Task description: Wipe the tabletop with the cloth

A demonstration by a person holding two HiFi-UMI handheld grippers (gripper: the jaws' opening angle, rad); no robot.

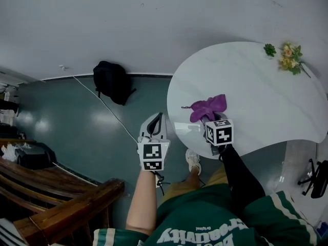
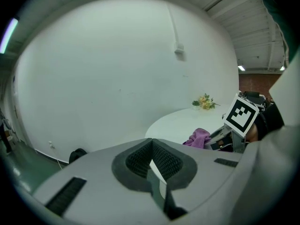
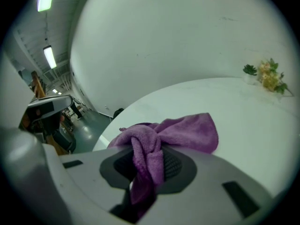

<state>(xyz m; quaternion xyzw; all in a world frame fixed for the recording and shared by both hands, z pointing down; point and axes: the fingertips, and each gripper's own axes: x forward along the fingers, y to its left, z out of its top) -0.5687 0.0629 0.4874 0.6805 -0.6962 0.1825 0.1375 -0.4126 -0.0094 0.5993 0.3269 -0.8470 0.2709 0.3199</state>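
clamped in the right gripper [image 3: 147, 163], the cloth [image 3: 187, 132] lies just ahead on the tabletop [image 3: 225, 102]'s near edge; the left gripper [image 2: 152, 165], closed and empty, hangs off that edge.

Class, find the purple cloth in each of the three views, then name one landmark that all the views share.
Head view: cloth right of centre, at the white table's near-left edge.
Left gripper view: cloth right of centre, on the table.
Right gripper view: cloth at centre, clamped between the jaws and spilling onto the table.
Shared landmark: the flowers at the table's far edge.
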